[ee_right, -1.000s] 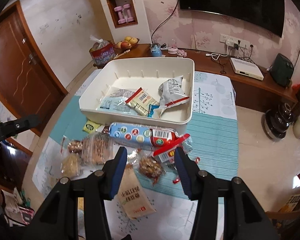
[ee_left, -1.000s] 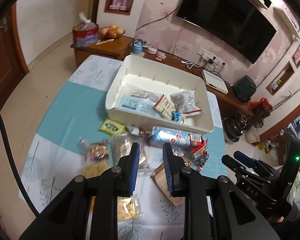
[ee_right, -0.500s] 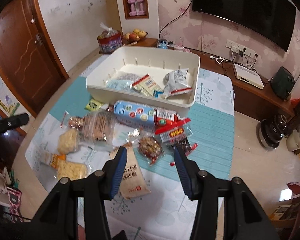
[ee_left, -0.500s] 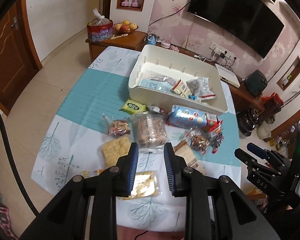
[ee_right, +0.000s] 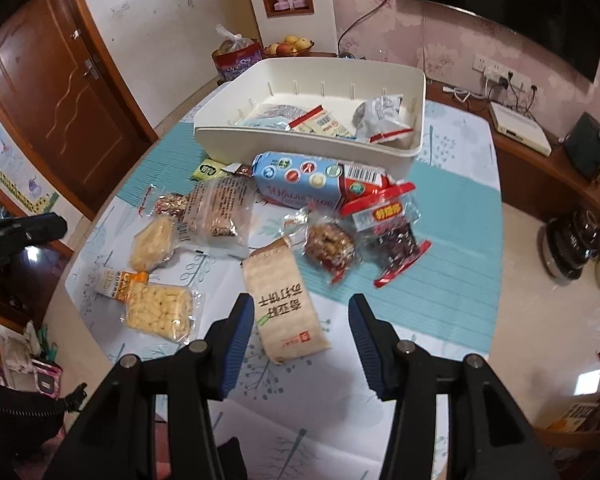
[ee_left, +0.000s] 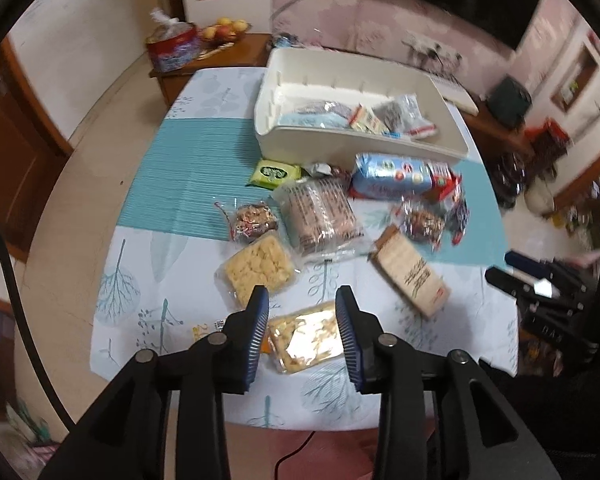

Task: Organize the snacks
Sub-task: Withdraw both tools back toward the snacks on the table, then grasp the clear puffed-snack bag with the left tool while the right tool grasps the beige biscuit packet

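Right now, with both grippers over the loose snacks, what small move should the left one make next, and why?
Probably lower the left gripper onto the clear pack of yellow crackers. Its jaws are opening, the pack lies framed between them, nothing is gripped, and the white bin has room.

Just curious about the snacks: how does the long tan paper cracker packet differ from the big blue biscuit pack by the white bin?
The tan paper cracker packet is matte and plain; the blue biscuit pack is glossy, with coloured circles. The tan one lies near the table's front edge; the blue lies against the white bin. Both lie flat, outside it.
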`<state>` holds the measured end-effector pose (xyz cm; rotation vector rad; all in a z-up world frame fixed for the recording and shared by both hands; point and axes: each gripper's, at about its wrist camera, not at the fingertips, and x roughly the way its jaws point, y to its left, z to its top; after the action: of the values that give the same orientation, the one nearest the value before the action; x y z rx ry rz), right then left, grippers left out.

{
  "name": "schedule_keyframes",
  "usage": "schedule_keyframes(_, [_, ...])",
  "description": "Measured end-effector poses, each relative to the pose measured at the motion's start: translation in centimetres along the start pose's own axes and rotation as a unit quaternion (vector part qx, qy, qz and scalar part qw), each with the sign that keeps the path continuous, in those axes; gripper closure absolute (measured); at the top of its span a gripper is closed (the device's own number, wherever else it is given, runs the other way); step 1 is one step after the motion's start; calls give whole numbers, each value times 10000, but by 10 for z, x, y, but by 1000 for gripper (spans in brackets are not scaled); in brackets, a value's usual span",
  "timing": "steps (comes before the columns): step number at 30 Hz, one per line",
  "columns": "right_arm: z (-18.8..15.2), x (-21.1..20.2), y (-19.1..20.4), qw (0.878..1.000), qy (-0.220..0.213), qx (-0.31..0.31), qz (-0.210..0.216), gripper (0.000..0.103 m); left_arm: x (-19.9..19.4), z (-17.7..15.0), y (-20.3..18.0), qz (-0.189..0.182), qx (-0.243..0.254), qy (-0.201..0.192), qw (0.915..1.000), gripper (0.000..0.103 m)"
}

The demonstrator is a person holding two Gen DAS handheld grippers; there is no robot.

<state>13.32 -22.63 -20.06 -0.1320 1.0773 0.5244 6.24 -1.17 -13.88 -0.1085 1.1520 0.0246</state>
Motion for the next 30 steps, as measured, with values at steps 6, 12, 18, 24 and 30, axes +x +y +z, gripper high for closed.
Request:
schedule_keyframes(6, [-15,4,8,9997,-149,15,-173,54,12,7,-8,-151,772,290,9965,49])
schedule_keyframes(12, [-25,6,16,9993,-240,187,-202,54,28,17,-22,-339,1539,578,9858,32])
schedule_keyframes(18, [-35,17,25,9982,-209,433,-346,28,55,16,-42,-603,2283,1089,9656,24])
schedule_keyframes(24, [-44,32,32,9971,-154,485,-561,21,84,0,-63,-867,3114,1593,9328,23])
schedule_keyframes(30, [-51,50,40,9948,-258,187,-966,21,110,-13,-73,-977,3547,1874,9108,23])
